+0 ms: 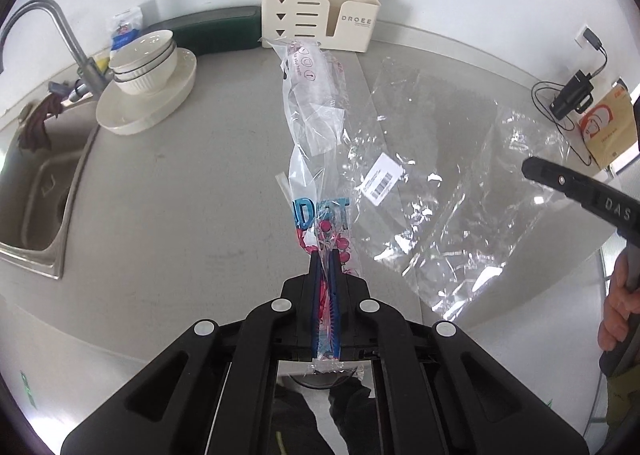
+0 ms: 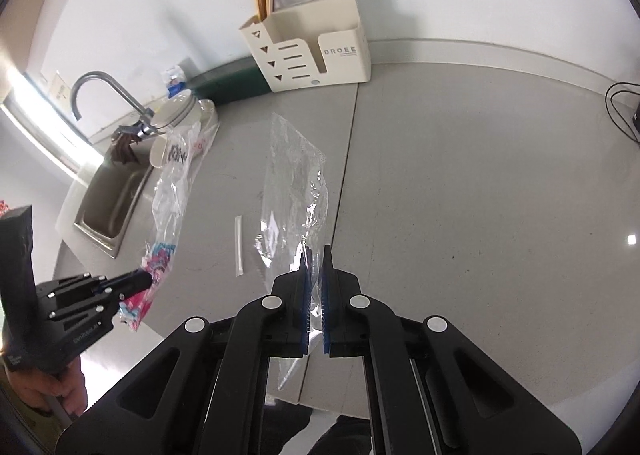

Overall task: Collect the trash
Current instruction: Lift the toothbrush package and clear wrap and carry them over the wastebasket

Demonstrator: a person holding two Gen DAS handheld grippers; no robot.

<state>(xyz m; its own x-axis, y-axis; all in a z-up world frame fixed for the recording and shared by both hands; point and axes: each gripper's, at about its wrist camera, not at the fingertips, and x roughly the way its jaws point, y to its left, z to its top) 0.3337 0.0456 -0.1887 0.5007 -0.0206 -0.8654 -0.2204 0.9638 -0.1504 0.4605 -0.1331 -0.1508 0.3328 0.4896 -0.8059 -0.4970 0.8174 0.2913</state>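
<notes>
We stand over the grey counter [image 2: 460, 183], and by our reading the collecting is about half done: both big pieces of plastic are in hand, but nothing has gone into a bin, and no bin shows in either view.

The largest piece is the clear plastic bag [image 1: 440, 191]. In the left wrist view it spreads wide and crumpled to the right, a barcode sticker [image 1: 382, 176] on it. In the right wrist view the same bag hangs narrow and upright from our right gripper [image 2: 316, 255], lifted off the counter.

Next in size is the printed wrapper [image 1: 316, 127], long and clear with pink and blue print at its near end. It stretches away from our left gripper [image 1: 325, 255] toward the cream organiser [image 1: 320, 11] at the wall, held above the counter.

Smallest is a white straw sleeve [image 2: 239, 245], lying flat on the counter just left of the clear bag and apart from both grippers. We judge it the one piece left to pick up.

The left jaws are pressed nearly together on the wrapper's printed end, which runs back between the blue pads. The right jaws stand narrow, with a slim gap, and the clear bag passes between them, pinched at the tips.
</notes>
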